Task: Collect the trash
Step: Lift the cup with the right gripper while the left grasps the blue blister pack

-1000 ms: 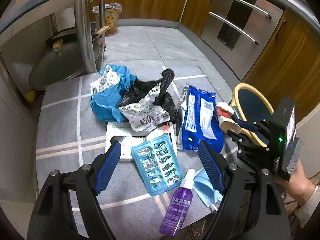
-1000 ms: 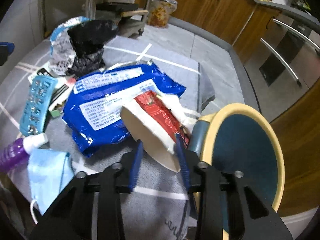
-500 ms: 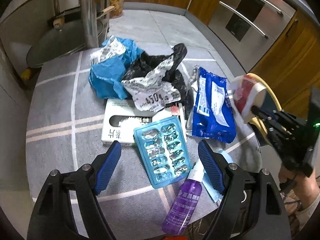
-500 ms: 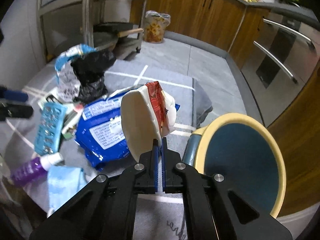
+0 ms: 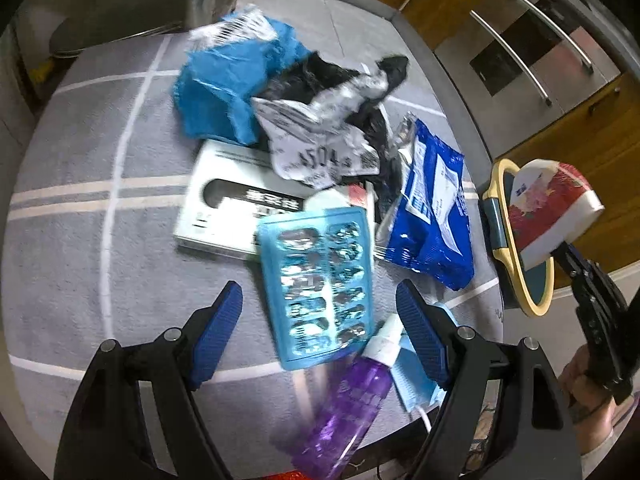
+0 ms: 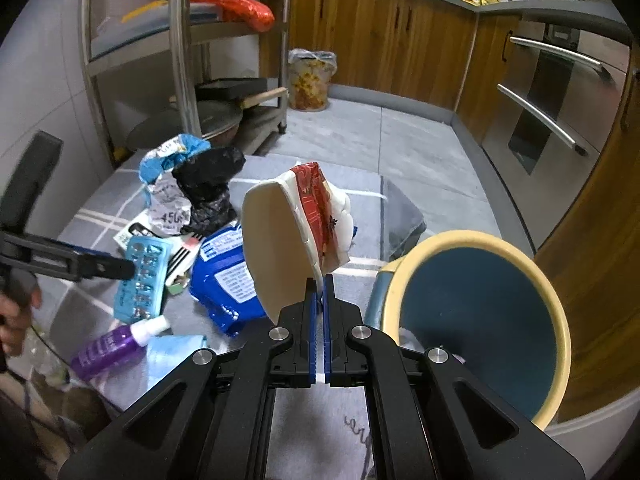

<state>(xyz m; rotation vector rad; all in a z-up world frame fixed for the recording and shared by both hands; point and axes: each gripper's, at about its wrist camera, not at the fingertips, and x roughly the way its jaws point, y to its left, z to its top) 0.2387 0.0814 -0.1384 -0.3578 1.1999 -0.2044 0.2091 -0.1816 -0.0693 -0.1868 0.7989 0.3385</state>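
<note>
Meanwhile, L claw (image 5: 320, 312) hangs wide open over a blue blister tray (image 5: 318, 284) on the grey rug (image 5: 80, 240), w/ a purple spray bottle (image 5: 348, 408) just beside the tray. Mid-pile: crumpled wrappers (image 5: 320, 140) & a blue pouch (image 5: 432, 216). R claw (image 6: 319, 292) is clamped on a squashed paper cup (image 6: 288, 240), held up next to the yellow-rimmed bin (image 6: 480, 304).

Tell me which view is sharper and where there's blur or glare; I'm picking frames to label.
Left wrist view: motion-smeared, worst on the purple bottle and blue wrapper; glare on the blister pack. Right wrist view: crisper, paper cup and bin sharp. Both: fisheye bending, dark corners.
</note>
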